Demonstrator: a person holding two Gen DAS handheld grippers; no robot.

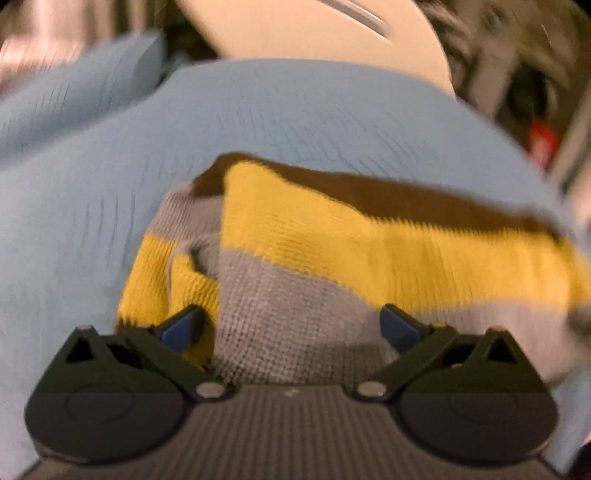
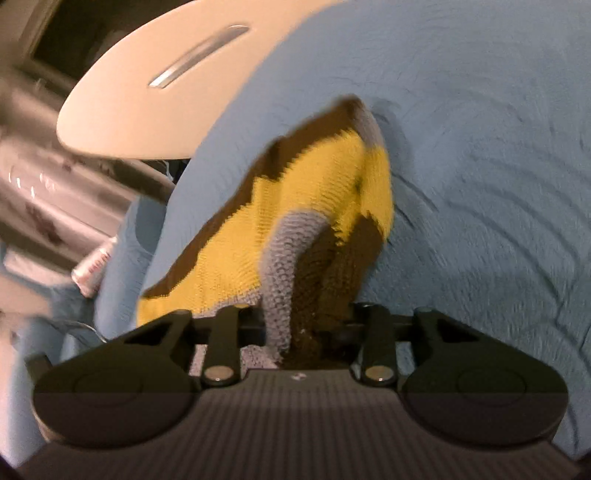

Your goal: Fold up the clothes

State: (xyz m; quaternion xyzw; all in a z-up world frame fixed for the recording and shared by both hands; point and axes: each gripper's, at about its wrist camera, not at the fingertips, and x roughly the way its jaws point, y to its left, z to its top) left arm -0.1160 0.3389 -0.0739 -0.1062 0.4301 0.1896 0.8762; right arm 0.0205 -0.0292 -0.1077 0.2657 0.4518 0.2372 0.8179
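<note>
A knitted garment with yellow, grey and brown stripes (image 1: 332, 251) lies on a light blue cloth (image 1: 92, 184). My left gripper (image 1: 291, 325) is open, its blue fingertips (image 1: 181, 326) wide apart with the grey stripe of the garment between them. In the right wrist view the same striped garment (image 2: 314, 192) rises bunched from my right gripper (image 2: 295, 328), which is shut on a fold of it; its fingertips are hidden in the knit. The blue cloth (image 2: 480, 166) fills the right of that view.
A white round table top (image 2: 155, 92) with a metal slot stands beyond the blue cloth, also at the top of the left wrist view (image 1: 314, 33). A small can (image 2: 92, 273) lies at the left. Blurred room clutter fills the edges.
</note>
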